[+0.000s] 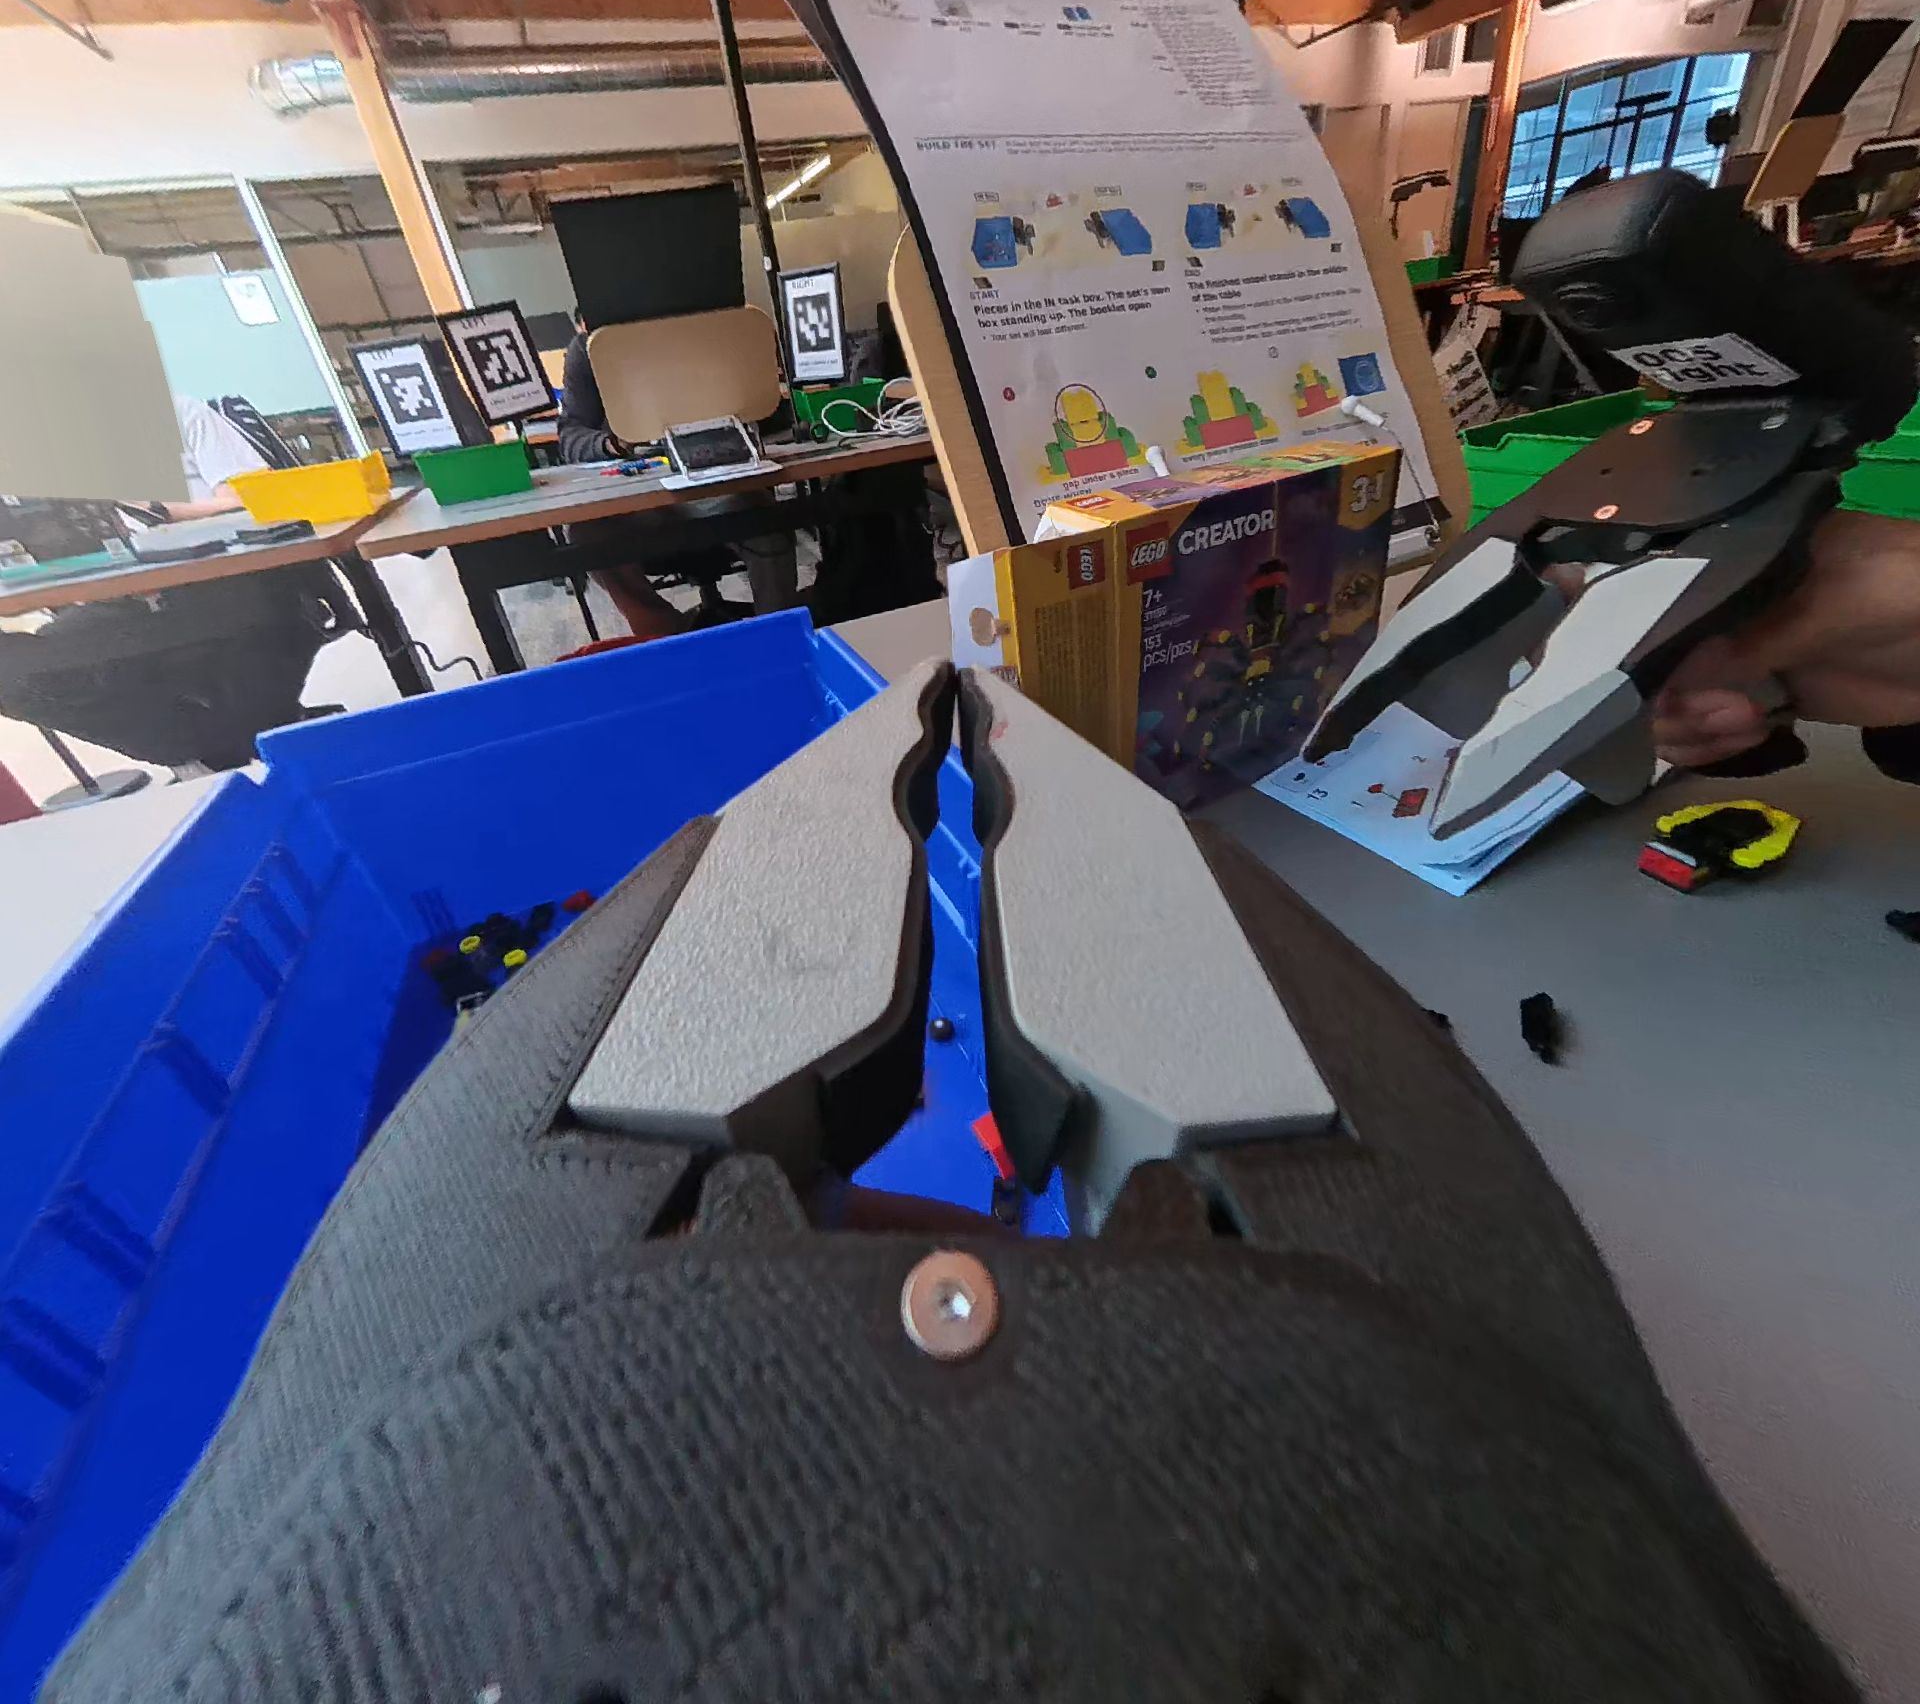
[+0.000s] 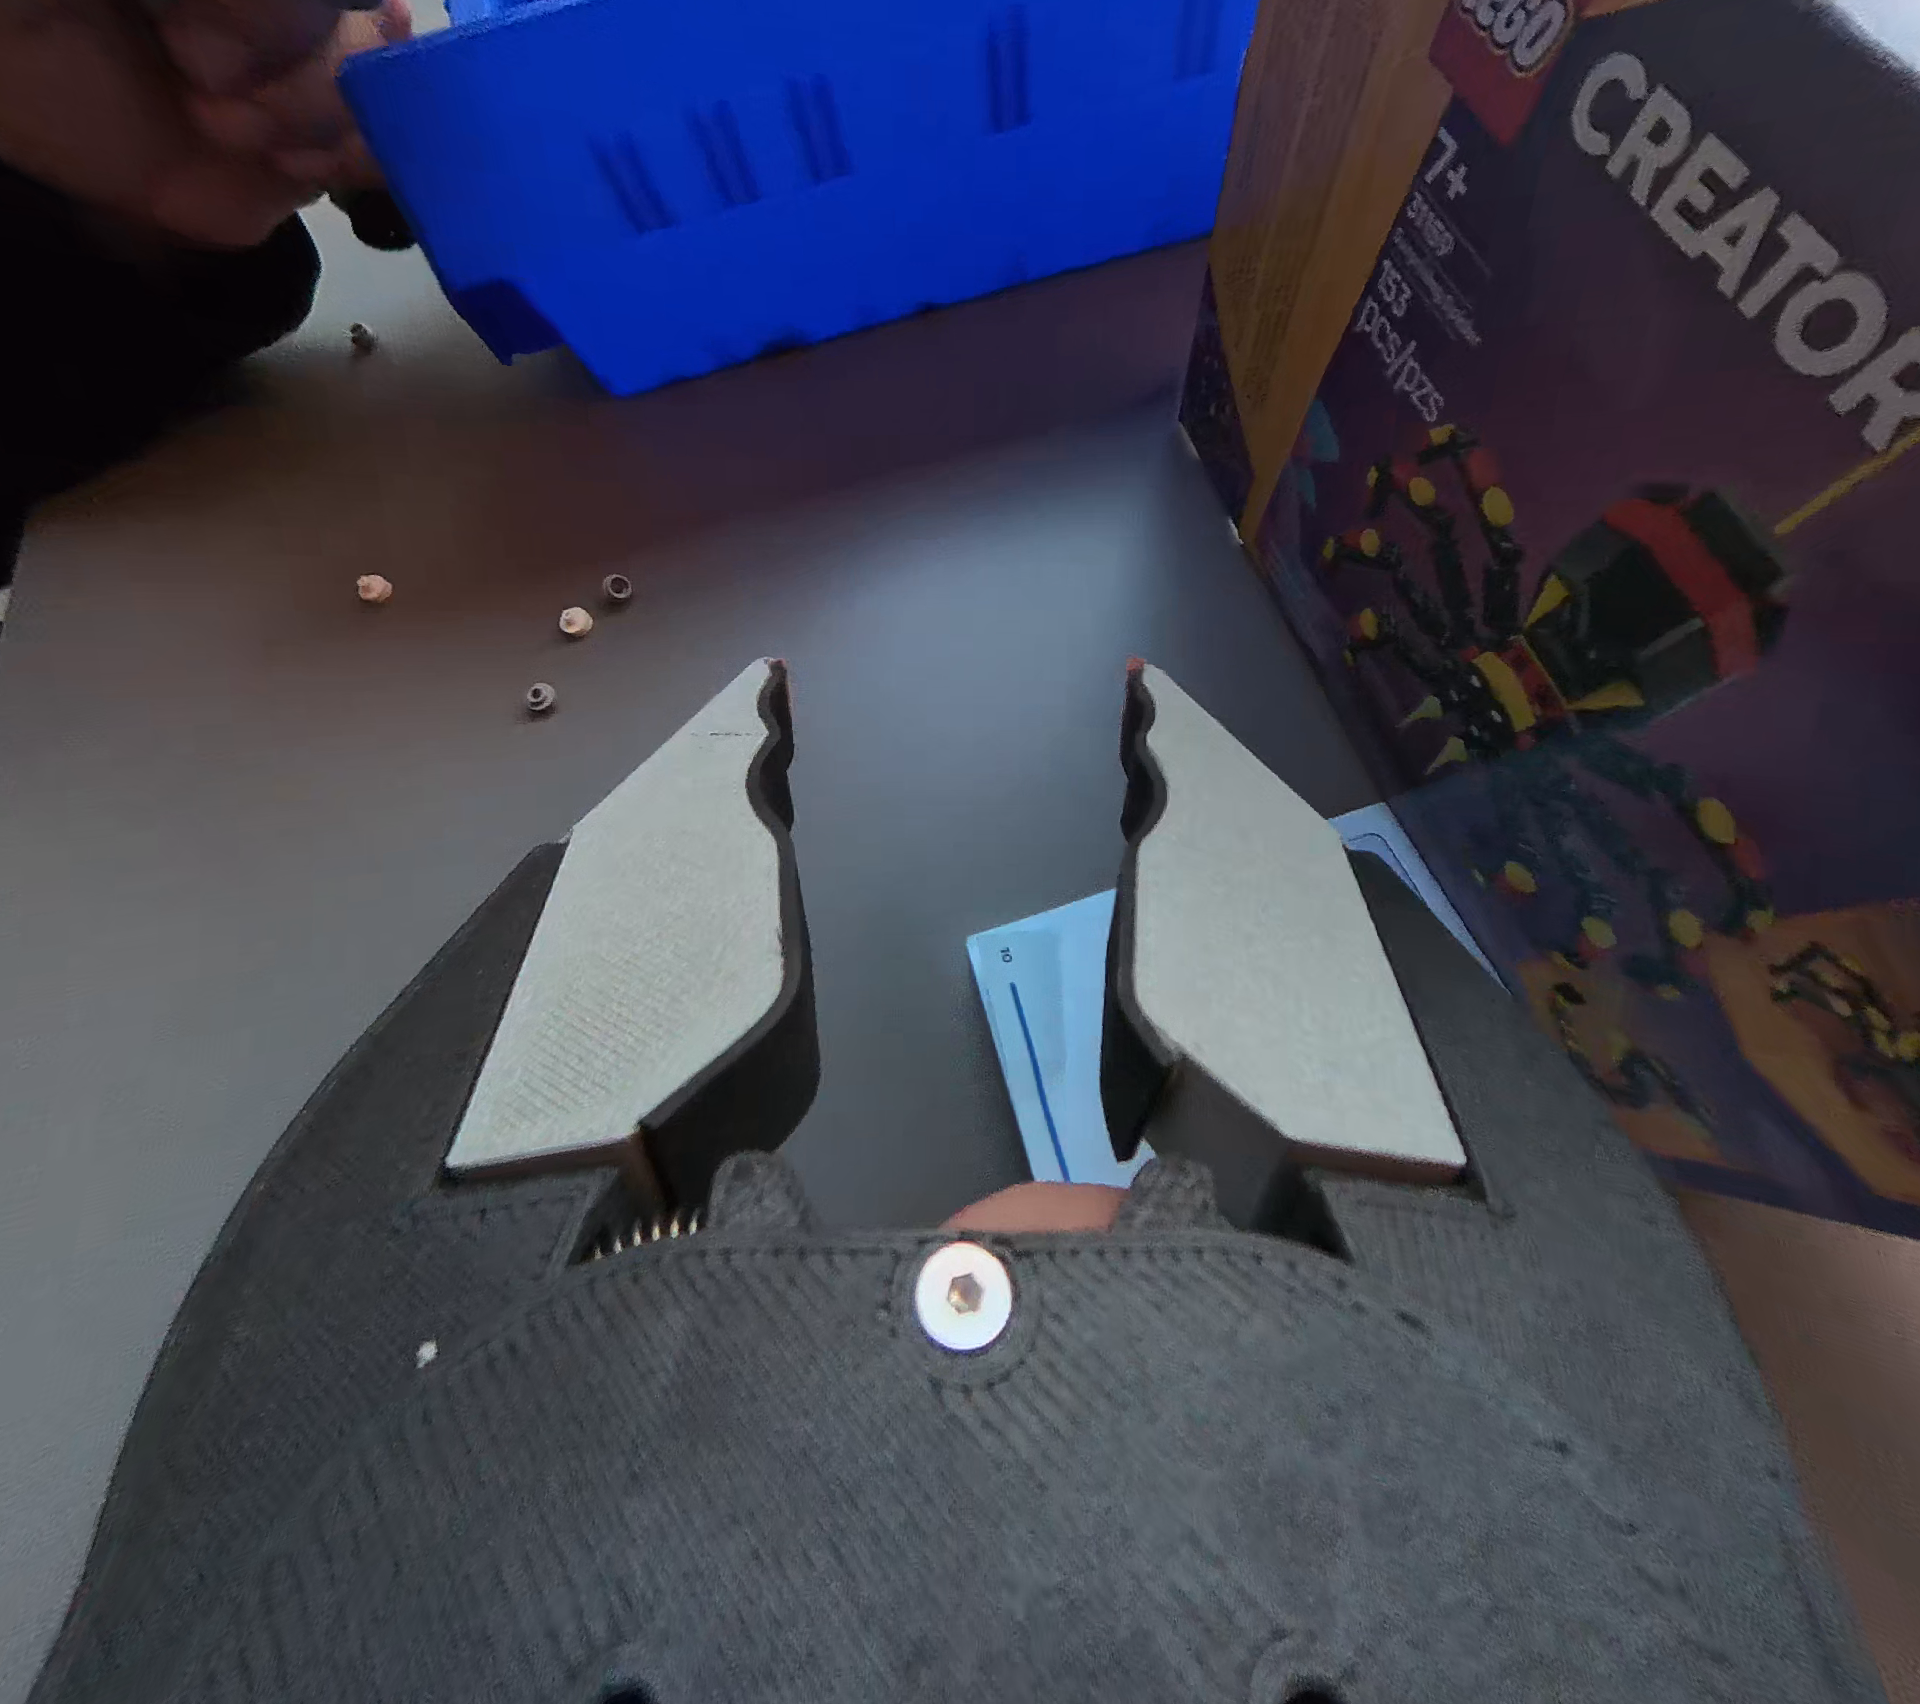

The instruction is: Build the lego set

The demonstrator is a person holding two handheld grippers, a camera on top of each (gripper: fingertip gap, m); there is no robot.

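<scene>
My left gripper (image 1: 958, 690) is shut, with nothing visible between its tips, and is held above the blue bin (image 1: 312, 823). Several small loose Lego pieces (image 1: 499, 937) lie on the bin floor. My right gripper (image 2: 954, 678) is open and empty above the grey table. It also shows in the left wrist view (image 1: 1387, 787), hovering over the open instruction booklet (image 1: 1382, 813). A small yellow, black and red partial build (image 1: 1720, 844) lies on the table right of the booklet. The bin also shows in the right wrist view (image 2: 831, 148).
The Lego set box (image 1: 1226, 615) (image 2: 1558, 407) stands upright between bin and booklet (image 2: 1039, 1031). A printed sheet (image 1: 1091, 200) stands on a holder behind it. Several small round studs (image 2: 577, 620) and small black pieces (image 1: 1538, 1026) lie on the table (image 2: 935, 511). A green crate (image 1: 1538, 449) is far right. My hands' fingertips stand some 20 centimeters from each other.
</scene>
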